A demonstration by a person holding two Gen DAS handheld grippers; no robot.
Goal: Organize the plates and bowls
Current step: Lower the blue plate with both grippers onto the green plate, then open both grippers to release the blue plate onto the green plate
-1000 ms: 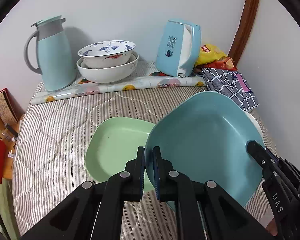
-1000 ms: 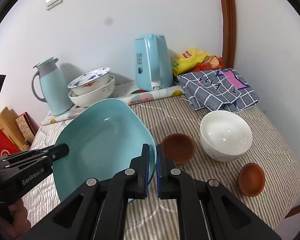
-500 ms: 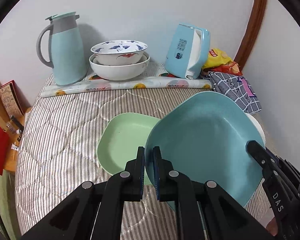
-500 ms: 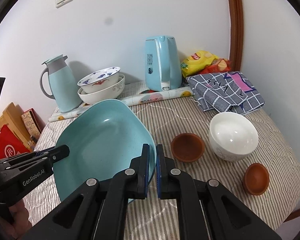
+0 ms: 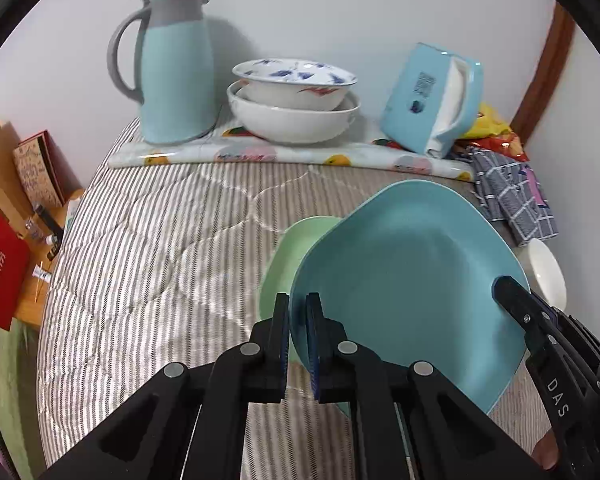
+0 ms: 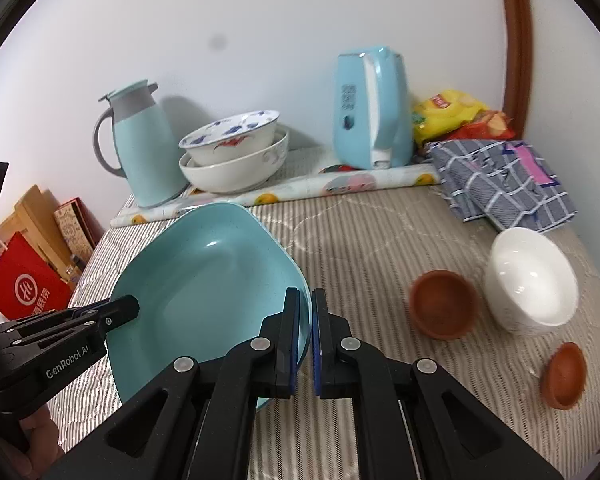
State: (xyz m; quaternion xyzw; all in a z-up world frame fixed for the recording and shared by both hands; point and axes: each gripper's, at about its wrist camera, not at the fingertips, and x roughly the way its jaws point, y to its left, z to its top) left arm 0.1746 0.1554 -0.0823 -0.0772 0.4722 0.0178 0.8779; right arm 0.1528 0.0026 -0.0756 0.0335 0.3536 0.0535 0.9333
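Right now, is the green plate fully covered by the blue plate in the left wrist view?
No: the green plate shows left of the blue plate, which only partly overlaps it.

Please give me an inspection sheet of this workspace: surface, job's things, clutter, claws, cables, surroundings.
Surface: striped quilted cover, with a fruit-print mat along the wall.
Job's things: blue plate held tilted above a green plate; patterned bowl nested in a white serving bowl; white bowl; two brown bowls.
Clutter: thermos jug, electric kettle, snack bags, checked cloth.
Claws: left claw shut on the blue plate's rim; right claw shut on the opposite rim.
Cables: nothing seen.
Surroundings: white wall, wooden frame, red box and cartons beside the table.
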